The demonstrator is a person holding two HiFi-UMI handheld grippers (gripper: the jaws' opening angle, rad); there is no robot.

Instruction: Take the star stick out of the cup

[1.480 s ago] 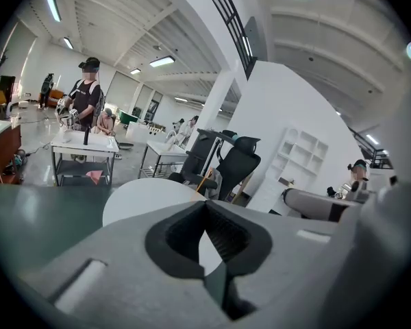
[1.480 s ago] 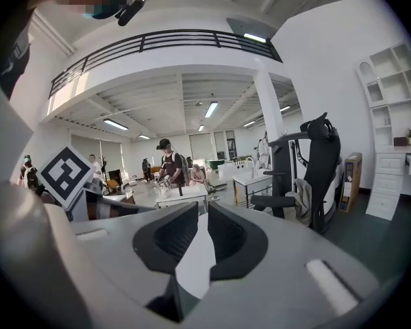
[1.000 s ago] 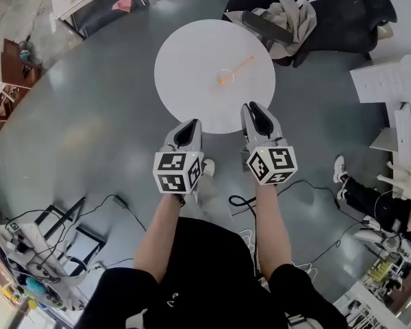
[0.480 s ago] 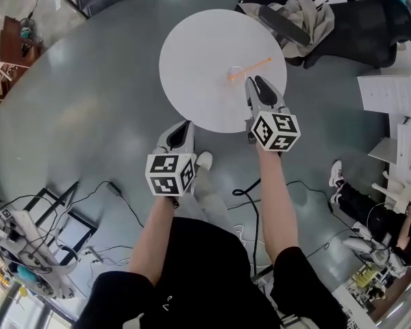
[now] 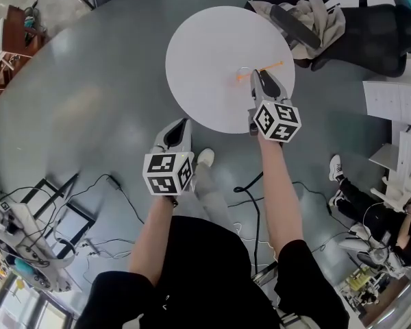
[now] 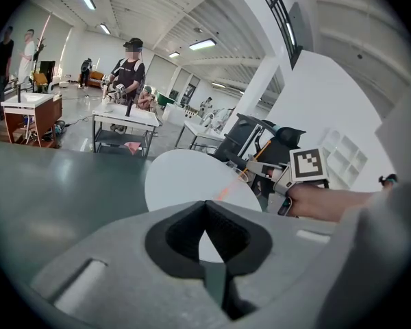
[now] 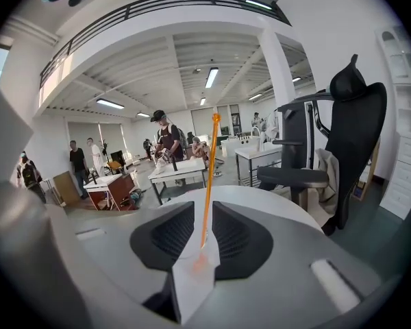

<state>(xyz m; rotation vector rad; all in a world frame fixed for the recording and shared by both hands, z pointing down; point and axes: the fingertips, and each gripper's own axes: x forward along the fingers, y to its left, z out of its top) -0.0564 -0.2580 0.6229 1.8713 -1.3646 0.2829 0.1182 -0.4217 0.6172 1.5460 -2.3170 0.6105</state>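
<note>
Two grippers are shown: the right gripper [image 7: 202, 210] is held with jaws apart, just closing, the stick [image 7: 207, 177] between them; the left gripper [image 6: 205, 204] is shut, empty.

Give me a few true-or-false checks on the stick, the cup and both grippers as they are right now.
1. The star stick leans in the cup on the round table. True.
2. The right gripper is clamped on the stick. False: its jaws have just been closing a little but stand apart. The stick is between them and the pads are not pressing on it.
3. The left gripper hangs over the cup. False: it is short of the table's near edge, with its jaws together and nothing in them.
4. A black office chair stands beyond the table. True.
</note>
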